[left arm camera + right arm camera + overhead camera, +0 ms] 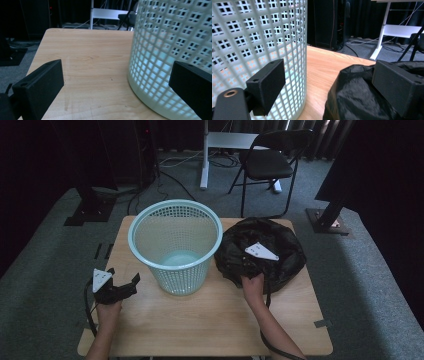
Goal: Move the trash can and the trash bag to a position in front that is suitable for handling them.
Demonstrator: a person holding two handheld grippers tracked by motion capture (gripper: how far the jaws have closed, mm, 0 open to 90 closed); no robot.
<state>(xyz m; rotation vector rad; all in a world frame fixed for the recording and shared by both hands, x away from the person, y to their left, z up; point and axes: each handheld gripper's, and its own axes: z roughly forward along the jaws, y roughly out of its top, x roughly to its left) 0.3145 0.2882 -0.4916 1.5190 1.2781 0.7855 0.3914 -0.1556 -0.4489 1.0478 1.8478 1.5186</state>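
Observation:
A pale teal mesh basket point(175, 245) stands upright on the wooden table point(210, 315), its inside bare. A crumpled black plastic bag point(280, 265) lies just right of it. My left gripper point(123, 280) hovers low near the table's left edge, left of the basket, open and holding nothing. In the left gripper view its jaws point(117, 72) are spread wide, the basket wall point(170, 50) beside the right one. My right gripper point(329, 75) is open over the bag's left part point(357, 100), close to the basket point(262, 37); its grey plate point(261, 251) shows above the bag.
A black folding chair point(267, 162) and a white desk leg point(204, 165) stand on the carpet behind the table. Black stand bases point(327, 222) sit at the back left and right. Bare tabletop lies in front of the basket and bag.

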